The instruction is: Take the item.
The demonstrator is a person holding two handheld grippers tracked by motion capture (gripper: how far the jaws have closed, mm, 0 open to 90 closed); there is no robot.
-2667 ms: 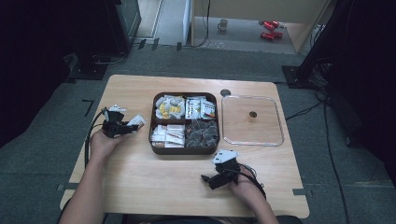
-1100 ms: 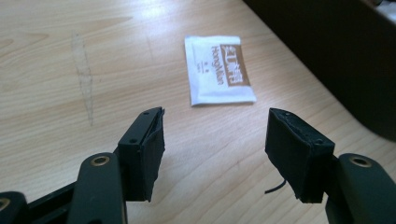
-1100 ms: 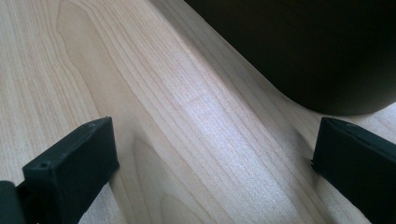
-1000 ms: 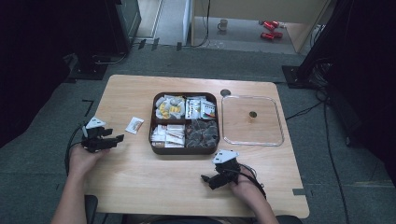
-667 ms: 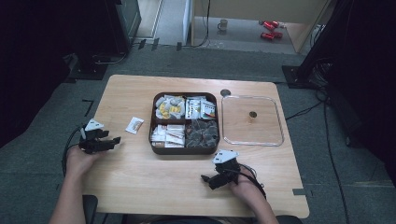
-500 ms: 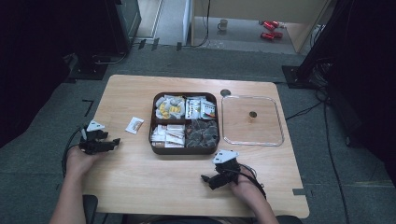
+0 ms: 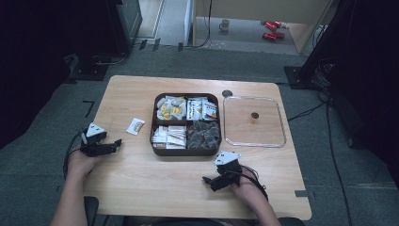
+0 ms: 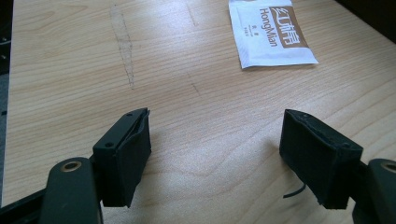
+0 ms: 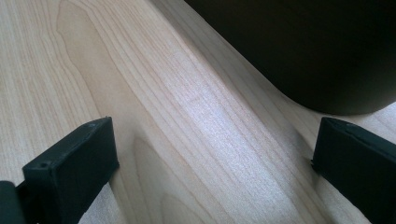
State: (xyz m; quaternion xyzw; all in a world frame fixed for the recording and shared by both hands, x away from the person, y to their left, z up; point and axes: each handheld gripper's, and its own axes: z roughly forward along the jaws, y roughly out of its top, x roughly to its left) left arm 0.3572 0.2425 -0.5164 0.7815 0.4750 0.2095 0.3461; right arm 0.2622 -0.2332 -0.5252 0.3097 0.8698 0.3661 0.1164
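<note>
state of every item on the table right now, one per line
left tongs: open, nothing between the jaws, which have just been opening
right tongs: open, empty
sachet: lying flat on the table, apart from the tray
compartment tray: uncovered, four sections filled
clear lid: flat beside the tray

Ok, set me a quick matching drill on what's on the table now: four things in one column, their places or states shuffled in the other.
Things:
1. sachet
2. clear lid
3. left gripper
4. snack box

Places or states:
A. lies flat to the right of the box
B. four compartments, all filled
C. alone on the wood left of the box
D. jaws open, nothing between them, at the table's left edge

Pairs: 1-C, 2-A, 3-D, 4-B
</note>
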